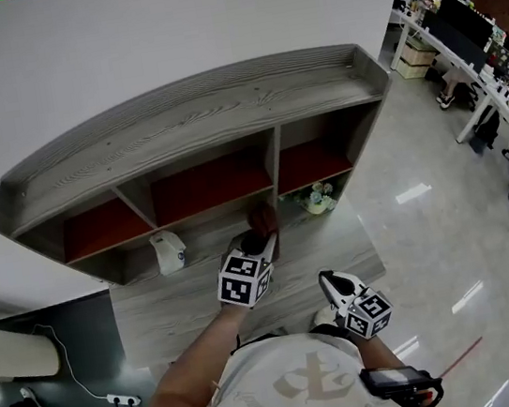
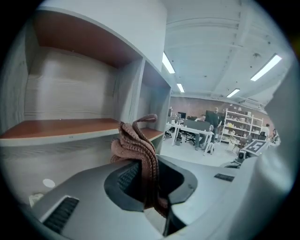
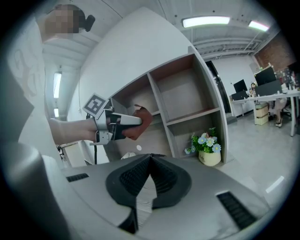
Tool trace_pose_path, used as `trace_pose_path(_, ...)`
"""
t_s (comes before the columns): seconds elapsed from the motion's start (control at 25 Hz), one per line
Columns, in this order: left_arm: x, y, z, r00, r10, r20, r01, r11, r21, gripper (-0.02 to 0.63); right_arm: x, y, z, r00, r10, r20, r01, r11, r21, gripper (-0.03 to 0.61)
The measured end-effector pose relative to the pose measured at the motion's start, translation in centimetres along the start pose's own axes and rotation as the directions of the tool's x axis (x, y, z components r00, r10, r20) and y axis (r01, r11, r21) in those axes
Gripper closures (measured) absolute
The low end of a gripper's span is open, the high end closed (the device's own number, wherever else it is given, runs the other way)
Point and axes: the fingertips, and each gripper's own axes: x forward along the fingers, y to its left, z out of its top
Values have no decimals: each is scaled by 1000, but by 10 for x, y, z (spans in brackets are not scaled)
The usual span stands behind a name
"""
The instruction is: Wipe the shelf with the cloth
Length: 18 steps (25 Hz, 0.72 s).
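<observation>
A brown knitted cloth [image 2: 136, 145] is clamped in my left gripper [image 2: 147, 177], its bunched end sticking up past the jaws. In the head view that gripper [image 1: 261, 235] holds the cloth [image 1: 261, 214] at the front of the grey wooden shelf unit [image 1: 195, 121], by the divider between the middle and right compartments. A red-brown shelf board [image 2: 61, 126] lies just beyond the cloth. My right gripper [image 3: 149, 161] is shut with nothing in it; it hangs back near the person's body [image 1: 330, 279], apart from the shelf. From there the left gripper [image 3: 119, 125] and cloth [image 3: 141, 121] show.
A pot of flowers [image 1: 316, 198] stands in the lower right compartment, also seen as a flower pot [image 3: 206, 149]. A white object [image 1: 169, 251] sits in the lower left compartment. Office desks [image 1: 476, 70] line the right side. A power strip [image 1: 122, 398] lies on the floor at lower left.
</observation>
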Motion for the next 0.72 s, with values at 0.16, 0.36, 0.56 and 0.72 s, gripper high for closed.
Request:
trace_pose_path(0.16,-6,-11,-13,1000,1,5,-1,1000,-9,548,-1,-6,-1,1000,2,-11,-2,1000,-5,574)
trace_pose_path(0.36,0,-31,-20,999,-32,15,33,999,-39,548,1,-18,2,999,30,-11,-30,999,-11,574)
trace_pose_path(0.56,20,-46,-19,1000,-3,-1,3,999,-38,548,1,-42,7,997,74,-15,-75,997,-16,574)
trace_pose_path(0.72,42,-58,-11,999,36,-11,-36,999,-40,548,-3,-66,16,993,119,-19,-119,993,-17,574)
